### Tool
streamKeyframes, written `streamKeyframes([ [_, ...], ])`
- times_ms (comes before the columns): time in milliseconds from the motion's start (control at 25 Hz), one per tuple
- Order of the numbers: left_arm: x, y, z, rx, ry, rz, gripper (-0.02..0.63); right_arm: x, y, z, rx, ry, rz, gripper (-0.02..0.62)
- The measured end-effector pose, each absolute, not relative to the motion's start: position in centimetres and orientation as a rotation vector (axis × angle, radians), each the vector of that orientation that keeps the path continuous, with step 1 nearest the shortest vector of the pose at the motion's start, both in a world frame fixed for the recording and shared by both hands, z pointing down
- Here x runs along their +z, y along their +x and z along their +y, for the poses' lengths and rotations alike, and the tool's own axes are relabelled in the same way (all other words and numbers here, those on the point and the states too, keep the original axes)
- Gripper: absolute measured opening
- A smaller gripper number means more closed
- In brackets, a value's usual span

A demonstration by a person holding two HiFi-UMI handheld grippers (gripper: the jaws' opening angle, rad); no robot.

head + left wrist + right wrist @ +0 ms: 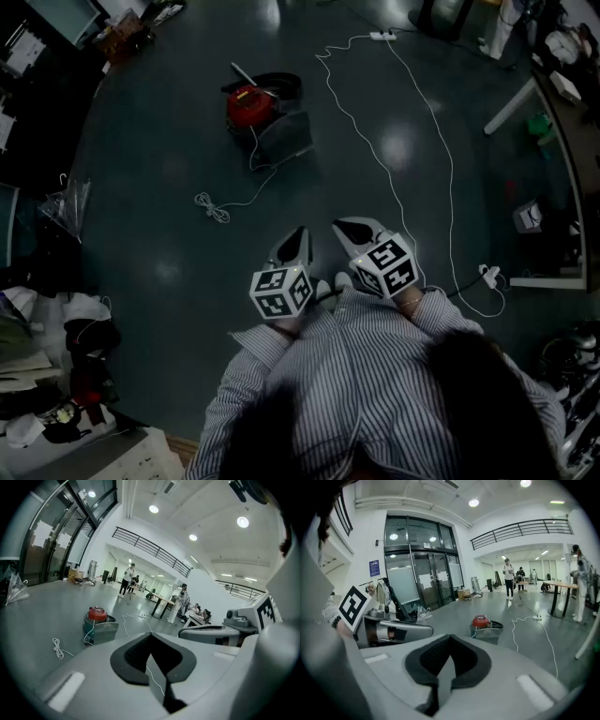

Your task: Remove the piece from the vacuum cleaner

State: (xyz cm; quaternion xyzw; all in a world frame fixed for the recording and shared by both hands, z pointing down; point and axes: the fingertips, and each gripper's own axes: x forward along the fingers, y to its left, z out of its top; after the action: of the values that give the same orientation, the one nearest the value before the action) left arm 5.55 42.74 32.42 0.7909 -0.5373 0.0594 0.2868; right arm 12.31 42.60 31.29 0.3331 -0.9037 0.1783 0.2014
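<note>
While left gripper [300,232] and right gripper [345,225] are both clenched empty, they hang side by side over the floor [159,197]. Red-topped vacuum cleaner [253,105] sits well ahead, apart from both.

striped shirt [366,375], pale grey tongs [302,232] [343,225], black-and-white marker cubes [281,292] [389,264].

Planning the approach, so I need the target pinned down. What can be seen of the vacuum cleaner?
The vacuum cleaner stands upright on the dark floor, out in the open with nothing gripping it. It has a rounded red top over a squarish grey body. A black hose curls beside it. A thin white cord runs from it to a small coil on the floor. The removable piece can't be made out from here.
</note>
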Motion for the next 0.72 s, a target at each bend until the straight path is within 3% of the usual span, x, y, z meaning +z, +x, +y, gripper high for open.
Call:
streamKeyframes([
  [720, 32.24, 5.98, 42.27, 0.159, 2.111, -1.437, 0.006, 30.95, 12.46, 42.17, 0.506, 0.916, -2.552, 0.002],
])
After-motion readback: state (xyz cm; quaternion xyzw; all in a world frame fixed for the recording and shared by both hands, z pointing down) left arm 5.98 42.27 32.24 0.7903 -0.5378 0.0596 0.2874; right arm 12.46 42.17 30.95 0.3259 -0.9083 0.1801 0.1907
